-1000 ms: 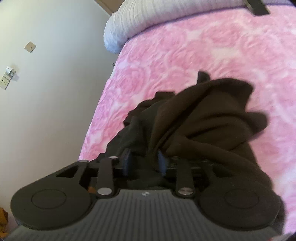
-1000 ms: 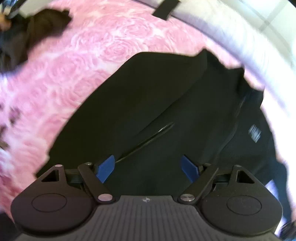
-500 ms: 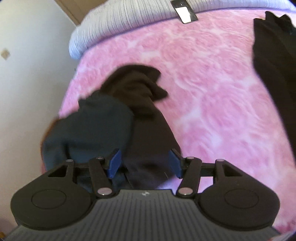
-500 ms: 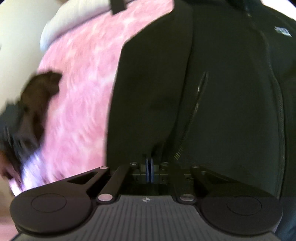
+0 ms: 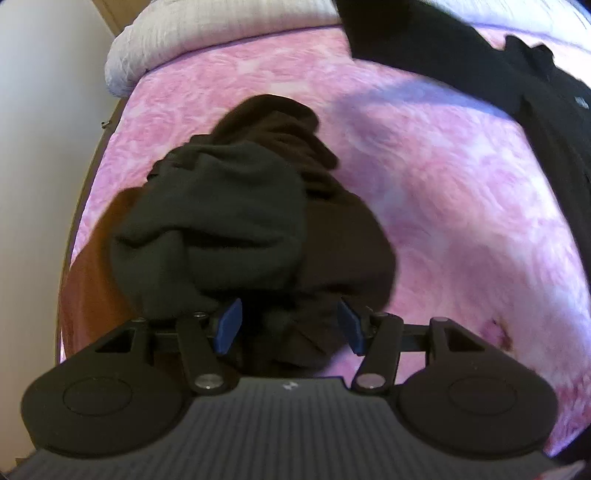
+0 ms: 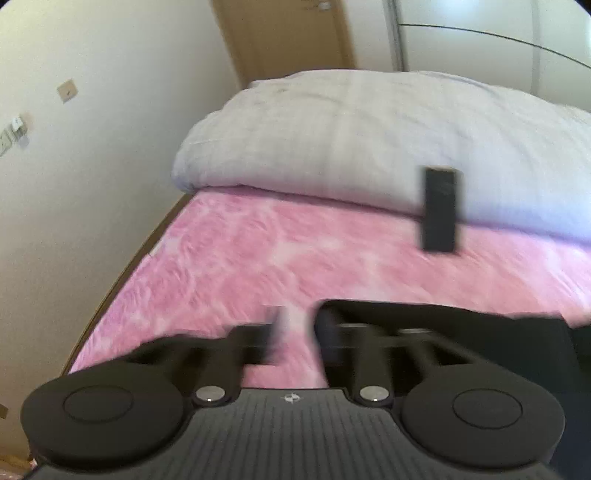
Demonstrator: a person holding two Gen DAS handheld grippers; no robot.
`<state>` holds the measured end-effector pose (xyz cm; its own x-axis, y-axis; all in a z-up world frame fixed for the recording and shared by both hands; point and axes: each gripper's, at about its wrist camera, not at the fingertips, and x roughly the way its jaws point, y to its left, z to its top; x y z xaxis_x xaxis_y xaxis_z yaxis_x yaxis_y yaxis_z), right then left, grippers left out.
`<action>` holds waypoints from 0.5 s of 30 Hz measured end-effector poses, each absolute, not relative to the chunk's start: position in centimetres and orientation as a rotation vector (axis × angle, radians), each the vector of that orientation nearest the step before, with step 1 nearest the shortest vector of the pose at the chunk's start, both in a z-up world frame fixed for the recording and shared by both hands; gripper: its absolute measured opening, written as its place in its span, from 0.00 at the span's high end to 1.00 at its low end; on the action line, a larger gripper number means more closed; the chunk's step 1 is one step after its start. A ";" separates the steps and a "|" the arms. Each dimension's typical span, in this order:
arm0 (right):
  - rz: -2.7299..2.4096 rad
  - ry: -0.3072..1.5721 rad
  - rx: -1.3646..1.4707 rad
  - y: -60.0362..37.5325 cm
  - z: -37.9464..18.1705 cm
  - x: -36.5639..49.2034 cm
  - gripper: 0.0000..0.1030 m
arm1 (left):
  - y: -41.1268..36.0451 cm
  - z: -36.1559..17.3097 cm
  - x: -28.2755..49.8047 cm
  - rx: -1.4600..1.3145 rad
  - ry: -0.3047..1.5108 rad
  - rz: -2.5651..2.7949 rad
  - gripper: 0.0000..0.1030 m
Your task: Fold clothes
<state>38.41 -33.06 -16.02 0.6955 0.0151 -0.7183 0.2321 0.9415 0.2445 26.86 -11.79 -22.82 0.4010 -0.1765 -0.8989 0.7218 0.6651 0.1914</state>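
A heap of dark clothes lies at the bed's left edge: a grey-green garment [image 5: 214, 221] on top of a brown one [image 5: 280, 122]. My left gripper [image 5: 290, 325] hovers over the heap's near end, open, with cloth below the blue pads but not pinched. A black zip jacket [image 5: 535, 96] stretches across the upper right. In the blurred right wrist view, my right gripper [image 6: 297, 332] has its jaws opening, with pink bedspread showing in the gap. The black jacket [image 6: 461, 325] lies just right of its right finger.
The pink rose-patterned bedspread [image 5: 461, 221] covers the bed. A white duvet [image 6: 369, 140] is bunched at the far end with a flat black device [image 6: 439, 210] on it. A white wall [image 6: 92, 184] runs close along the bed's left edge, and a wooden door [image 6: 284, 33] stands beyond.
The left gripper let go of the brown garment, opened and drew back above the heap. The right gripper shut on the black jacket, swung left, and now its jaws stand apart.
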 end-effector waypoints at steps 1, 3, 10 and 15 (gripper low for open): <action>-0.093 0.769 0.317 -32.2 -16.3 39.4 0.37 | -11.8 -22.9 27.4 0.621 1.003 -0.629 0.49; -0.080 0.747 0.296 -31.0 -17.2 38.5 0.37 | -12.6 -23.2 28.1 0.608 0.993 -0.666 0.49; -0.230 0.927 0.369 -33.9 -25.5 27.1 0.33 | -17.1 -24.6 32.8 0.593 0.955 -0.777 0.46; -0.458 1.100 0.493 -38.4 -30.5 17.7 0.33 | -23.0 -25.9 37.3 0.697 1.083 -0.772 0.44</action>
<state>17.66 -38.45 -30.48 0.3836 -0.1052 -0.9175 0.5767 0.8032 0.1490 37.26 -23.03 -25.91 0.2702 -0.2009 -0.9416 0.8244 0.5534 0.1185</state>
